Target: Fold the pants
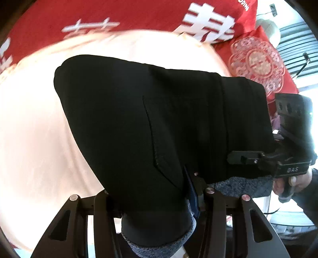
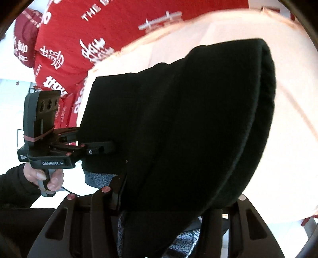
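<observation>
You have the black fleece-lined pants (image 1: 159,123) lifted off the pale pink bed sheet (image 1: 31,127), one gripper at each end of the near edge — a hold that keeps the doubled cloth spread between your hands, so it can be laid down flat, not in a heap. The far fold hangs rounded and free over the sheet, with the red quilt printed with white characters (image 1: 99,13) beyond it.

Your left gripper (image 1: 155,200) is closed down on the cloth: black fabric and its grey speckled lining bulge out between the fingers and hide the tips. Your right gripper (image 2: 165,200) looks clamped the same way, buried in a thick bunch of cloth; from the left wrist view its finger (image 1: 246,157) lies pressed against the pants' edge.

Both pinches sit right at the hem side, so the weight hangs forward of the fingers — I'd judge the next lay-down needs both hands lowered level.
</observation>
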Demonstrator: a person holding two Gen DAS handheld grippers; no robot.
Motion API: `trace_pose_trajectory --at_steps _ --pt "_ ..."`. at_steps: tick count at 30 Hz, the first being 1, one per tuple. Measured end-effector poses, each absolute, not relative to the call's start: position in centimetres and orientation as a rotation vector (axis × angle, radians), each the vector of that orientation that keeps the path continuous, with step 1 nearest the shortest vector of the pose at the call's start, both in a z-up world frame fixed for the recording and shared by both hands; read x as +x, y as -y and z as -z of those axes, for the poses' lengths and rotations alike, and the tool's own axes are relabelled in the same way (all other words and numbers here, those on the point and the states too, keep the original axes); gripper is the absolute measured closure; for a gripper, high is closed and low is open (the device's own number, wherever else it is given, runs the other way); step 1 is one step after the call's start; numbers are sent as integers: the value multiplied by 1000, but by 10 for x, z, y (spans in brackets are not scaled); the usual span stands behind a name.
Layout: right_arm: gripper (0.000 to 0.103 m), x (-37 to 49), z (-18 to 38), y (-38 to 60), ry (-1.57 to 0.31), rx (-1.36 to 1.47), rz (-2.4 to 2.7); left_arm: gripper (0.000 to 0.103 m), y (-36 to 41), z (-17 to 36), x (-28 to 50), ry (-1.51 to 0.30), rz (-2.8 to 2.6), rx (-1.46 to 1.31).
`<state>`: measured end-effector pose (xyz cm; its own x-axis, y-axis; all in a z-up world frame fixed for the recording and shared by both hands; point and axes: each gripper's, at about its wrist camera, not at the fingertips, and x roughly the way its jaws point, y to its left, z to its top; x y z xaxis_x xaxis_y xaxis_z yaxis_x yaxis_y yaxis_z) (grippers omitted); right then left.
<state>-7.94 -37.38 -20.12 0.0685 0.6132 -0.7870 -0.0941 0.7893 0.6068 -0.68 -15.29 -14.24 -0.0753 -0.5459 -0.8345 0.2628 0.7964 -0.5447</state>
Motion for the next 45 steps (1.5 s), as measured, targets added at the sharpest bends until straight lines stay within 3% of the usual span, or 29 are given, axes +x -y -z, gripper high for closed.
trace_pose_trajectory --at_steps 6,10,12,13,15,17,18,22,25,28,31,36,42,45 --pt "52 -43 173 441 -1374 388 -553 55 212 153 42 -1521 685 -275" --pt "52 -10 178 484 -1401 331 -560 54 245 195 73 -1598 619 -340" --pt "51 12 194 503 -1433 321 -561 44 250 217 75 -1649 556 -327" --pt "50 20 204 509 -1453 315 -559 34 253 230 75 -1667 500 -304" --pt "44 37 232 517 -1505 289 -533 28 245 237 74 -1680 467 -368" --pt "22 45 254 521 -1539 246 -472 27 233 231 74 -1699 412 -440" --pt "18 47 263 527 -1552 244 -437 27 229 227 72 -1693 393 -438" --pt "15 40 244 553 -1506 257 -380 27 214 177 62 -1597 348 -423" --pt "15 15 190 577 -1337 272 -339 27 226 137 53 -1493 398 -438" --pt "4 -26 146 564 -1167 229 -514 0 264 126 48 -1432 472 -382" --pt "2 -50 150 531 -1164 94 -676 0 290 155 49 -1472 447 -255" --pt "3 -44 215 511 -1307 24 -638 0 297 204 48 -1551 412 -220" --pt "1 -27 227 508 -1312 52 -670 0 307 191 52 -1557 423 -174" --pt "1 -15 220 513 -1346 61 -679 0 285 151 68 -1415 423 -280"
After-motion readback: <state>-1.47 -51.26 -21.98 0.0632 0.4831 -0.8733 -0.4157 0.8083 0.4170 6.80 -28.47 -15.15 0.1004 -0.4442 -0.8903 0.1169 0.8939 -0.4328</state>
